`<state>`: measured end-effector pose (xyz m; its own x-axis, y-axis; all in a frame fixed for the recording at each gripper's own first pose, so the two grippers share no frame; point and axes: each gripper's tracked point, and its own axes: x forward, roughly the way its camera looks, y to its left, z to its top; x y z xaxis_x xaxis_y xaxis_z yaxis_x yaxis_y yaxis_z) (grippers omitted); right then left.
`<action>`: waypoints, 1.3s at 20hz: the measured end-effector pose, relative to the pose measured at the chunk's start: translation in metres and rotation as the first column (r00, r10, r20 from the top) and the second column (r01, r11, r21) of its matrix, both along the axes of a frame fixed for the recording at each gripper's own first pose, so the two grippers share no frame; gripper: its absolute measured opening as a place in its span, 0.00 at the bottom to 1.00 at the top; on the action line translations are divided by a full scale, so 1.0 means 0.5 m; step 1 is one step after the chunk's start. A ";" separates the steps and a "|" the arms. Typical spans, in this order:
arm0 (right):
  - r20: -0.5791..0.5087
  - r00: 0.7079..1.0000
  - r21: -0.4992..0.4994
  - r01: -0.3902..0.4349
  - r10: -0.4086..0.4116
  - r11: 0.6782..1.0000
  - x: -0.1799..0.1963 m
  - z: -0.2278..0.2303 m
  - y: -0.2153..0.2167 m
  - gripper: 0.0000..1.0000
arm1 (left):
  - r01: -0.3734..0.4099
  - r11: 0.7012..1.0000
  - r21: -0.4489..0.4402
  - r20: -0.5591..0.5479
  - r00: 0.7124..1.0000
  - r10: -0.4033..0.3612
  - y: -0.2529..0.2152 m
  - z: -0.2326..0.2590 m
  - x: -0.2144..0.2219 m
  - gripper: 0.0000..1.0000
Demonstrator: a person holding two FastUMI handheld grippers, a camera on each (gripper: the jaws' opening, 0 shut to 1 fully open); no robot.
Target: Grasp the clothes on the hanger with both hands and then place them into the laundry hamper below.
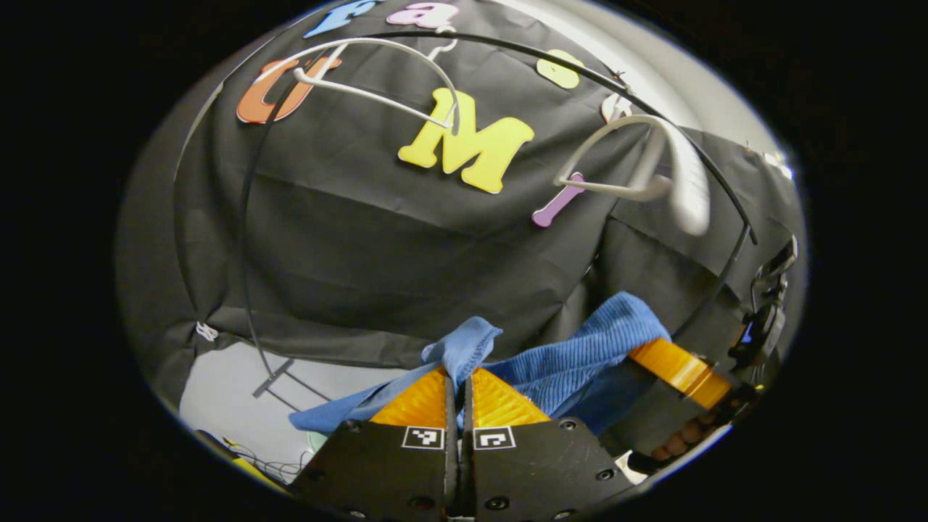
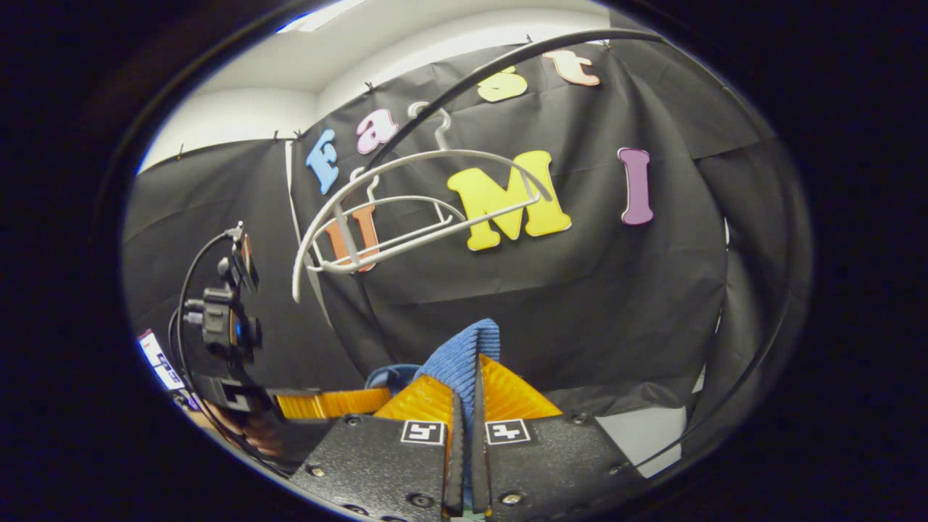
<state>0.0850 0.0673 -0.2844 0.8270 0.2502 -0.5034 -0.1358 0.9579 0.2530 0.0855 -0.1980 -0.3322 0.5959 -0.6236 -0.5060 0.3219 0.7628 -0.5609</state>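
A blue ribbed garment [image 1: 565, 362] hangs stretched between my two grippers, below the rail and off the hangers. My left gripper [image 1: 458, 377] is shut on one bunched end of it, which sticks up between the fingers. The right gripper [image 1: 678, 370] shows at the right of the left gripper view, holding the other end. In the right gripper view, my right gripper [image 2: 475, 366] is shut on a fold of the blue garment [image 2: 464, 348]. The left gripper [image 2: 326, 402] appears at the lower left there, with a hand beneath it. Bare white hangers [image 1: 377, 80] [image 2: 406, 217] hang from the black rail [image 2: 507, 61].
A second bare white hanger [image 1: 652, 174] hangs close at the upper right of the left gripper view. The black rack's curved pole [image 1: 246, 239] runs down to a foot on the pale floor [image 1: 232, 399]. Black cloth backs the booth.
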 end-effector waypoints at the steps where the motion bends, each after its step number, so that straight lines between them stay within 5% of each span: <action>1: -0.006 1.000 0.028 0.015 -0.015 0.999 -0.002 -0.008 0.007 0.07 | -0.008 1.000 0.002 0.010 1.000 0.008 -0.002 -0.003 -0.002 0.08; 2: -0.018 0.999 0.052 0.031 -0.030 0.998 -0.005 -0.023 0.013 0.08 | -0.012 1.000 -0.001 0.008 1.000 0.012 -0.009 -0.013 -0.007 0.02; 6: -0.147 0.983 0.144 0.130 -0.109 0.981 -0.025 -0.118 0.013 0.08 | -0.009 0.998 0.066 -0.073 0.997 0.014 -0.010 -0.093 -0.035 0.10; 10: -0.270 0.955 0.008 0.129 -0.122 0.992 -0.069 -0.242 0.000 0.08 | 0.064 0.989 0.136 -0.192 0.981 -0.037 -0.010 -0.189 -0.084 0.05; 12: -0.358 0.927 -0.094 0.079 -0.108 0.992 -0.103 -0.318 -0.002 0.12 | 0.095 0.978 0.184 -0.229 0.972 -0.051 -0.001 -0.210 -0.096 0.28; 13: -0.409 0.907 -0.131 0.046 -0.096 0.990 -0.142 -0.350 -0.012 0.17 | 0.109 0.973 0.206 -0.248 0.967 -0.056 0.006 -0.221 -0.106 0.18; 15: -0.459 0.885 -0.172 -0.003 -0.077 0.985 -0.183 -0.368 -0.026 0.39 | 0.120 0.963 0.242 -0.253 0.966 -0.057 0.012 -0.227 -0.112 0.63; 19: -0.448 0.892 -0.284 -0.082 -0.057 0.955 -0.191 -0.353 -0.076 0.74 | 0.109 0.959 0.260 -0.280 0.959 -0.033 0.024 -0.243 -0.129 0.82; 21: -0.421 0.906 -0.304 -0.089 -0.049 0.949 -0.185 -0.322 -0.101 0.75 | 0.087 0.962 0.258 -0.285 0.958 -0.010 0.034 -0.239 -0.132 0.73; 23: -0.397 0.916 -0.302 -0.065 -0.063 0.951 -0.191 -0.289 -0.136 0.75 | 0.062 0.962 0.265 -0.271 0.962 0.013 0.045 -0.222 -0.131 0.83; 24: -0.381 0.922 -0.297 -0.047 -0.073 0.954 -0.191 -0.263 -0.152 0.75 | 0.049 0.961 0.272 -0.258 0.966 0.024 0.052 -0.210 -0.128 0.76; 26: -0.337 0.937 -0.294 -0.015 -0.089 0.956 -0.202 -0.188 -0.176 0.75 | 0.024 0.955 0.297 -0.219 0.975 0.043 0.071 -0.181 -0.128 0.83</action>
